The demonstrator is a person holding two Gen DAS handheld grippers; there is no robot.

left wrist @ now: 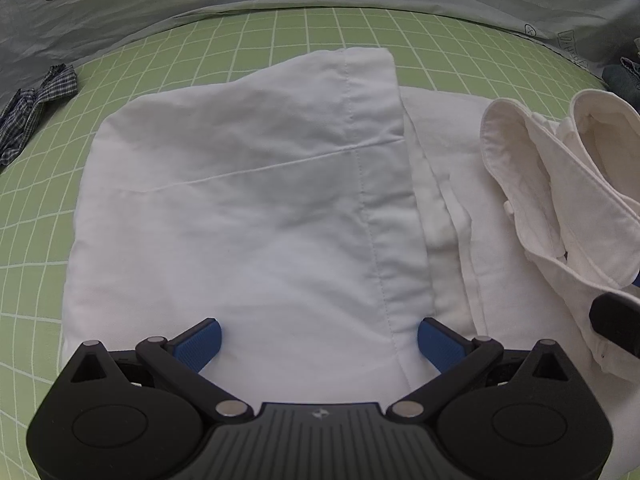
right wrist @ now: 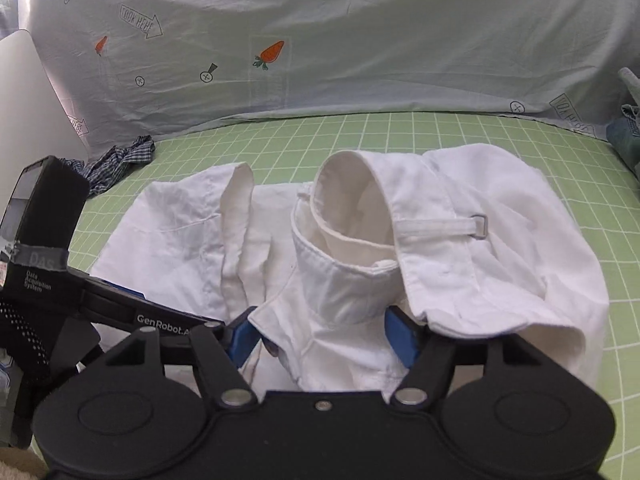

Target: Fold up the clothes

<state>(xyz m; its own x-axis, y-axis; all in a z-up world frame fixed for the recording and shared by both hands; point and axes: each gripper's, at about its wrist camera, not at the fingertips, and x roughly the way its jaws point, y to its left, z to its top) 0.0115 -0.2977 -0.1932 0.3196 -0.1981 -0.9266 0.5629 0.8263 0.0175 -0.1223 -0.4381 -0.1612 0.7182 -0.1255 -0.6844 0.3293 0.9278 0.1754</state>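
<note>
A white shirt [left wrist: 248, 208] lies partly folded on the green grid mat [left wrist: 36, 248]. A flat folded panel is on the left, and the collar [left wrist: 560, 184] is bunched at the right. My left gripper [left wrist: 320, 338] hovers over the near edge of the flat panel. It is open wide, and its blue pads [left wrist: 200, 344] stand apart from the cloth. In the right wrist view my right gripper [right wrist: 320, 336] is open. The shirt's collar stand [right wrist: 344, 280] rises loosely between its blue pads [right wrist: 400, 332]. The left gripper's black body [right wrist: 44, 240] shows at the left.
A crumpled dark plaid cloth [right wrist: 120, 160] lies at the mat's far left edge. A pale sheet printed with carrots [right wrist: 320, 40] covers the back. Blue denim cloth [right wrist: 624, 140] sits at the far right edge. A grey panel [right wrist: 24, 96] stands at the left.
</note>
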